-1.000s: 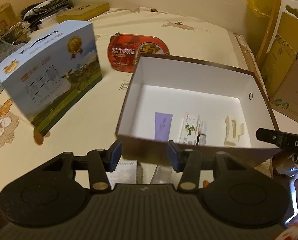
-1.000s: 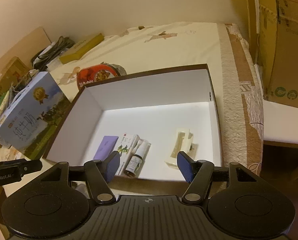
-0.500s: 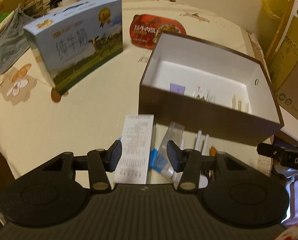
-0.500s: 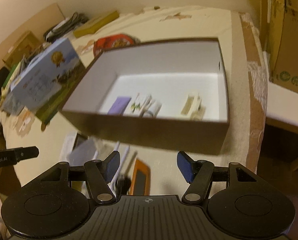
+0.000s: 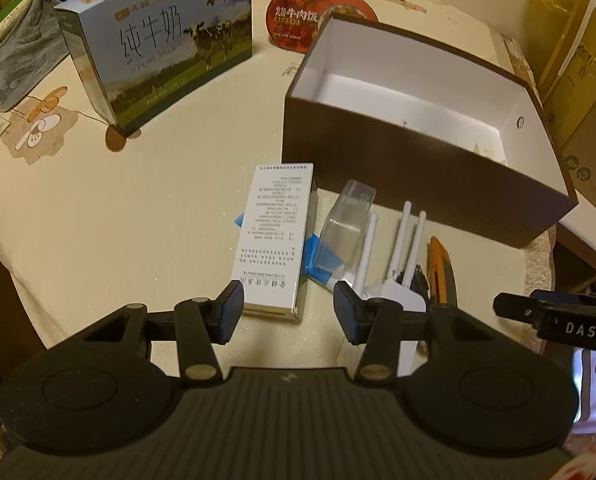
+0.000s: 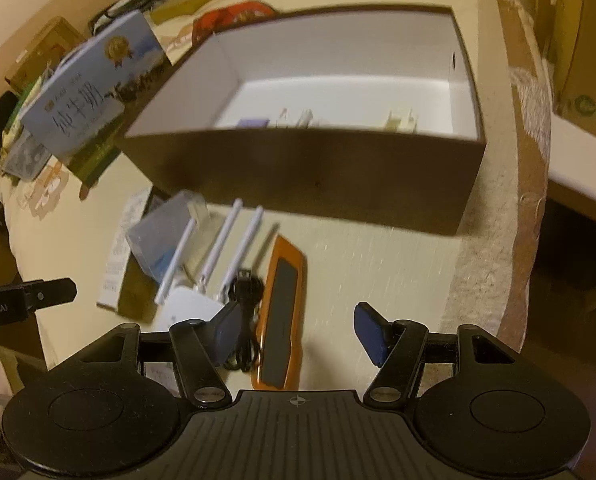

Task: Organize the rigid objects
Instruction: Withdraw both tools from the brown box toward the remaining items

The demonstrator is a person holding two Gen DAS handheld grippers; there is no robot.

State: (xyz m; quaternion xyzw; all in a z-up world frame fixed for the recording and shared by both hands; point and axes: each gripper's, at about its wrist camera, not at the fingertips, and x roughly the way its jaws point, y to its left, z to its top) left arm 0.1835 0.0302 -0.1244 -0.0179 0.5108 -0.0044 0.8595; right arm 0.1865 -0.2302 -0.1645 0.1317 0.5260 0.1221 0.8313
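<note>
The task looks partly done: a few small items already lie inside the brown box (image 6: 310,168), at about 12 o'clock in the right wrist view, though they are too small to name. Still out on the surface (image 5: 137,208), just beside its near wall, are a white carton (image 5: 275,240), a clear case (image 5: 348,224), a white router (image 6: 189,300) with antennas, a black cable (image 6: 245,312) and an orange case (image 6: 281,312). Both the left hand-held gripper (image 5: 287,312) and the right hand-held gripper (image 6: 298,332) hang over these with jaws apart and empty (nothing grasped yet).
</note>
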